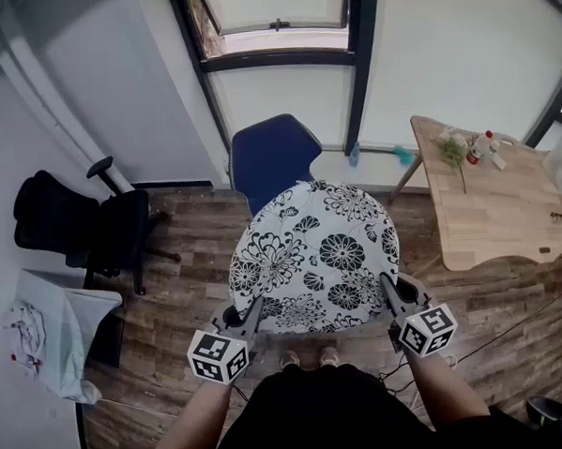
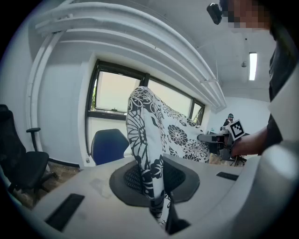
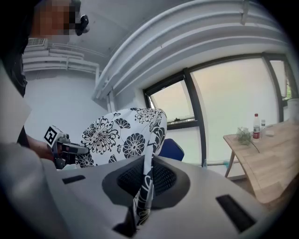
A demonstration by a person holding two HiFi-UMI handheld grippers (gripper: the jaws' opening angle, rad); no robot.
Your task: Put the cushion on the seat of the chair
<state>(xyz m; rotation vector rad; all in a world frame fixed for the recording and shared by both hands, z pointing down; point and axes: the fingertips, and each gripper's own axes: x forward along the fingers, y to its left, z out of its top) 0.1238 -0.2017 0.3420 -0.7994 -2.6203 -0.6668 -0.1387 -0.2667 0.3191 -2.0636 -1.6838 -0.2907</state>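
Observation:
A white cushion with black flowers [image 1: 313,257] hangs in the air in front of me, held by its two near corners. My left gripper [image 1: 249,320] is shut on the cushion's left edge [image 2: 148,154], the fabric pinched between its pads. My right gripper [image 1: 390,296] is shut on the right edge [image 3: 145,177] in the same way. The blue chair [image 1: 270,157] stands beyond the cushion under the window; its back shows, and the cushion hides most of its seat. In the left gripper view the blue chair [image 2: 109,145] sits left of the cushion.
A black office chair [image 1: 82,226] stands at the left by the wall. A wooden table [image 1: 491,198] with a plant and bottles is at the right. White fabric on a low surface [image 1: 54,332] lies at the near left. The floor is wood planks.

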